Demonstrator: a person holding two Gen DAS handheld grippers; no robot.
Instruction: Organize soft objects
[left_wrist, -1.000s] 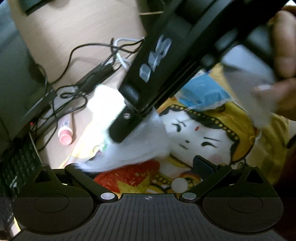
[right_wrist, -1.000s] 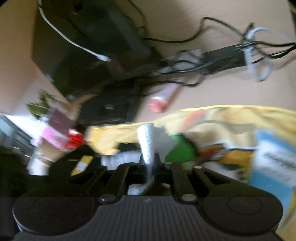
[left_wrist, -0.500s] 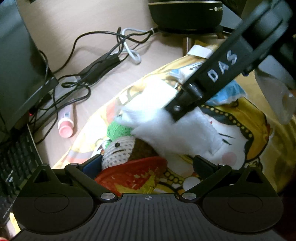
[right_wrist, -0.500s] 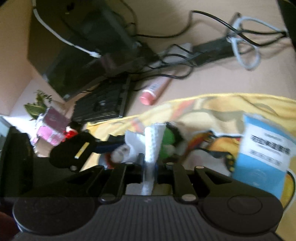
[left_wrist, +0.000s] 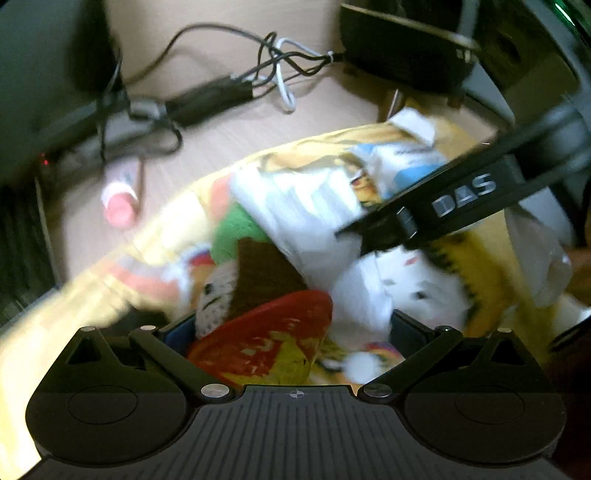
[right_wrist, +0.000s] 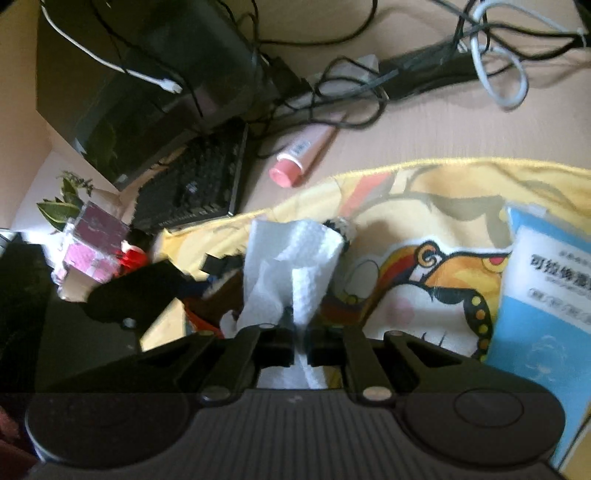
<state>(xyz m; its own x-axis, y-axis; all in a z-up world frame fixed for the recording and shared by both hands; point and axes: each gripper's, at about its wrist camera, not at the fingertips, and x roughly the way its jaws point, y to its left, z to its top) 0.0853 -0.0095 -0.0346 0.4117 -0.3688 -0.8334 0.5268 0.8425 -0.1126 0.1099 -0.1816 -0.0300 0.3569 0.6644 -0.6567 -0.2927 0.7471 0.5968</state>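
Item: white tissue (right_wrist: 291, 266), pinched between the closed fingers of our right gripper (right_wrist: 300, 338), fanning up and forward above the yellow printed cloth (right_wrist: 424, 192). Our left gripper (left_wrist: 291, 328) hovers wide open over the knitted toy (left_wrist: 218, 295), holding nothing. Step, as we judge it: carrying the tissue. Next: choose a spot and release.

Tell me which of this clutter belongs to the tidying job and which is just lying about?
Job: white paper towel clamped in the right gripper; crocheted toy; yellow cartoon cloth; open left gripper.

Lying about: keyboard; pink tube; cables; blue packet.
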